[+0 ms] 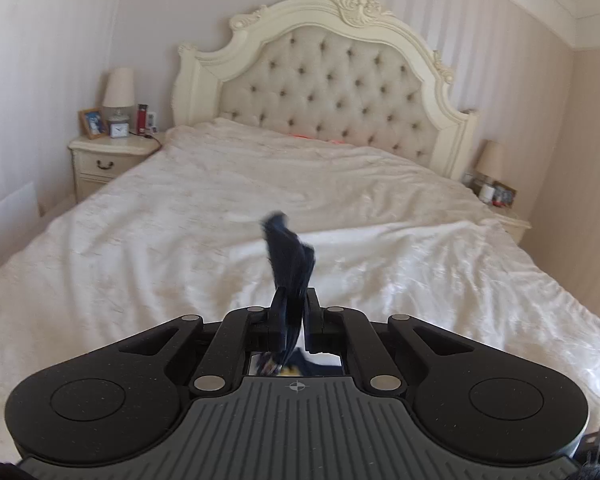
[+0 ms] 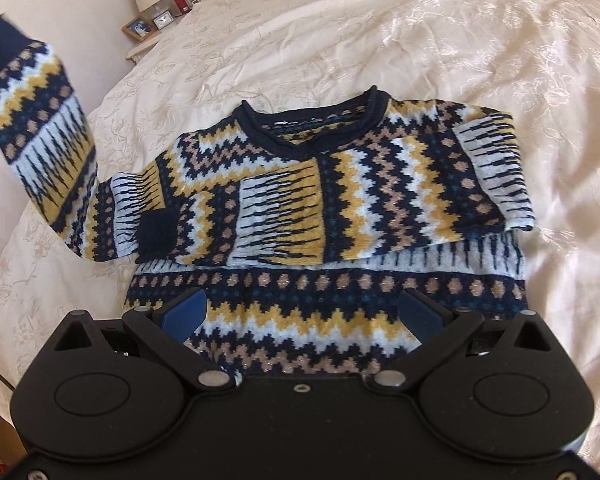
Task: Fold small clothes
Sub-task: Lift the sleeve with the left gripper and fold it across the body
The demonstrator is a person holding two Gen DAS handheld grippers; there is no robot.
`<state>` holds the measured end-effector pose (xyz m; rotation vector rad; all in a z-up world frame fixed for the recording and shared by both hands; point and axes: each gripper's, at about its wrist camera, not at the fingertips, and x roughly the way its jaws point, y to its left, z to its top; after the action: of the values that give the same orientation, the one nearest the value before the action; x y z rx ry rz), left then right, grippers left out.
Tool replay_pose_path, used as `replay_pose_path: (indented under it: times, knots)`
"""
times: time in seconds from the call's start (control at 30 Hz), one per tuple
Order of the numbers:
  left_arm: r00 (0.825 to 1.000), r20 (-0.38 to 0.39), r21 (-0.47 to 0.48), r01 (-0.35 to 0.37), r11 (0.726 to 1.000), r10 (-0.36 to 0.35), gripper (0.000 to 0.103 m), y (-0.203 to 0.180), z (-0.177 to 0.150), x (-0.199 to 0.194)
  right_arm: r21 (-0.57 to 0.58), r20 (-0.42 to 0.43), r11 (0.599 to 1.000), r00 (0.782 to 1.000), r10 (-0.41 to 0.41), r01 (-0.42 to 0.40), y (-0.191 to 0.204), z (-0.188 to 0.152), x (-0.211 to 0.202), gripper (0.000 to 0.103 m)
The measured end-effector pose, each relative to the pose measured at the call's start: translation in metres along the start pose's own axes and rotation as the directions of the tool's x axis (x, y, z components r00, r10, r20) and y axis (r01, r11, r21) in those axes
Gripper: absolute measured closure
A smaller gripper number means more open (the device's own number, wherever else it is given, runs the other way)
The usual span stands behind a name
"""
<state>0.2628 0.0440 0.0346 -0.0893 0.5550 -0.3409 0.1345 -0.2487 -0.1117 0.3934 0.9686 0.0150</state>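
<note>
Left wrist view is catching only a blurred tuft of dark navy knit [image 1: 290, 256] sticking up from the left gripper [image 1: 294, 312], whose black fingers are pressing together on it; the rest of that garment is hidden below the gripper body, apart from a scrap of colour in the small mirror behind the fingers. Beyond it, a cream quilted bedspread [image 1: 180, 220] is stretching back to a tufted cream headboard [image 1: 328, 84], with a cream bedside table [image 1: 108, 160] at the left holding a lamp, a clock and a framed photo.

Right wrist view is showing what the other cannot: a navy, mustard, white and tan zigzag-patterned knitted sweater [image 2: 340, 208] is lying flat on the bedspread [image 2: 460, 40], neckline away from the camera. One sleeve is lying folded across the chest, its navy cuff resting on the body. The other sleeve [image 2: 40, 128] is rising off the bed at the left edge, its navy cuff cut off by the frame.

Right gripper [image 2: 302, 312] is hovering over the sweater's lower body, blue-padded fingers [image 2: 184, 314] standing wide apart, holding nothing. Whether the pads are touching the knit is not clear.
</note>
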Motion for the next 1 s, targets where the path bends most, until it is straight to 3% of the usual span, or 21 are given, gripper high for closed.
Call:
replay_pose_path:
  times: [0.27, 0.47, 0.6, 0.77, 1.0]
  knots:
    - [0.981, -0.151, 0.033, 0.132, 0.991, -0.126, 0.095, -0.081, -0.048, 0.065, 0.046, 0.014, 0.999, 1.000, -0.026, 0.026, -0.039, -0.001, -0.017, 0.001]
    - [0.966, -0.250, 0.148, 0.111, 0.983, -0.072, 0.093, -0.093, -0.089, 0.068, 0.070, 0.024, 0.997, 0.999, -0.038, 0.037, -0.053, 0.005, -0.015, 0.001]
    - [0.942, -0.335, 0.163, 0.046, 0.986, 0.011, 0.092, -0.065, -0.118, 0.070, 0.067, 0.048, 0.998, 0.999, -0.016, 0.013, -0.050, 0.012, -0.008, 0.001]
    - [0.896, -0.426, 0.151, -0.065, 0.986, 0.124, 0.092, -0.016, -0.146, 0.068, 0.051, 0.054, 0.998, 0.998, 0.038, -0.041, -0.031, 0.034, 0.013, 0.001]
    - [0.854, -0.485, 0.073, -0.173, 0.982, 0.187, 0.090, 0.035, -0.159, 0.072, -0.008, 0.037, 0.996, 0.995, 0.088, -0.088, -0.004, 0.068, 0.060, 0.001]
